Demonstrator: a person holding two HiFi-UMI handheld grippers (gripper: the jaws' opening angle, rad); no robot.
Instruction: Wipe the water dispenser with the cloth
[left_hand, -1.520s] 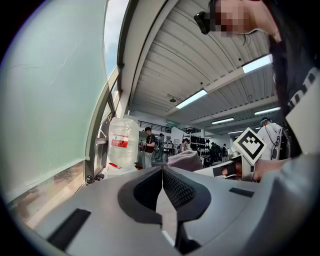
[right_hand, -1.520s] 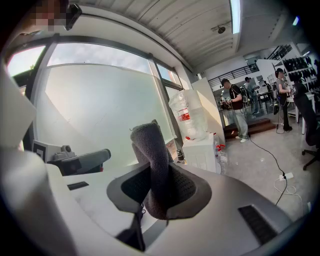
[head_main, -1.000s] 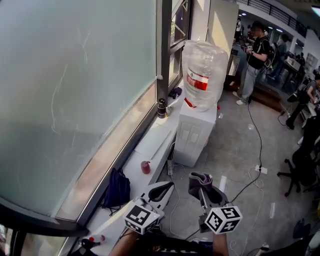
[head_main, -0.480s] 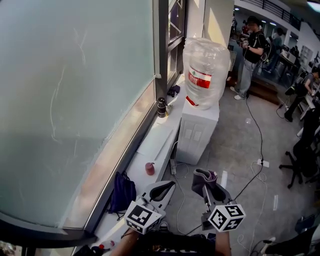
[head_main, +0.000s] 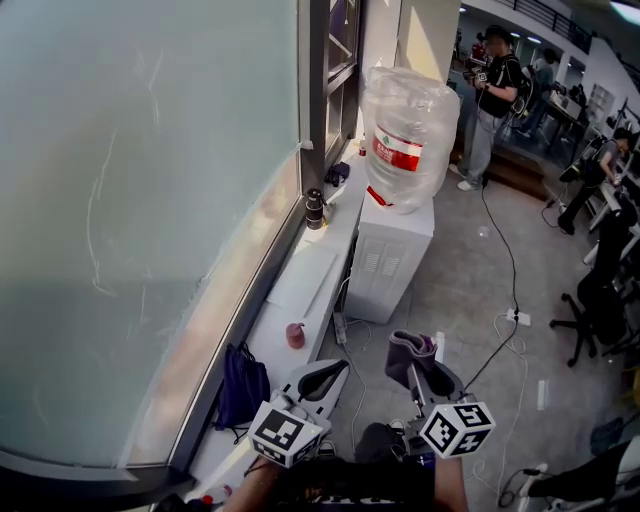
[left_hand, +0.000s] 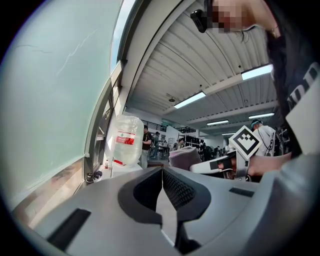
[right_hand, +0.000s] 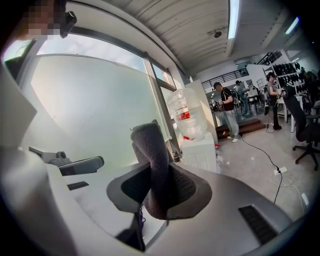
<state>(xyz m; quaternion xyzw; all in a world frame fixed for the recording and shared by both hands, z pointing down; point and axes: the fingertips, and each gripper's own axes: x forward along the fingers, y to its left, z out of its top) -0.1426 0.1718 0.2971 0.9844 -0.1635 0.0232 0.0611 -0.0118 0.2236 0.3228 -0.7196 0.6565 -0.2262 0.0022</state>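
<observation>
Carrying the left gripper (head_main: 322, 378) at lower centre, jaws pressed together on nothing; facing the white water dispenser (head_main: 392, 262) well apart up the frame at centre, standing upright under its clear water bottle (head_main: 410, 130) beside the window ledge (head_main: 305, 280); clamping the grey cloth (head_main: 404, 350) on end in the right gripper (head_main: 418, 368), just right of the first, seemingly the nearer of the two to the dispenser and pointing almost straight up-frame at it

Two tools: left tool (head_main: 330, 372), right tool (head_main: 416, 366); one cloth (head_main: 402, 346); one water dispenser (head_main: 390, 252); one red cup (head_main: 295, 334).
</observation>
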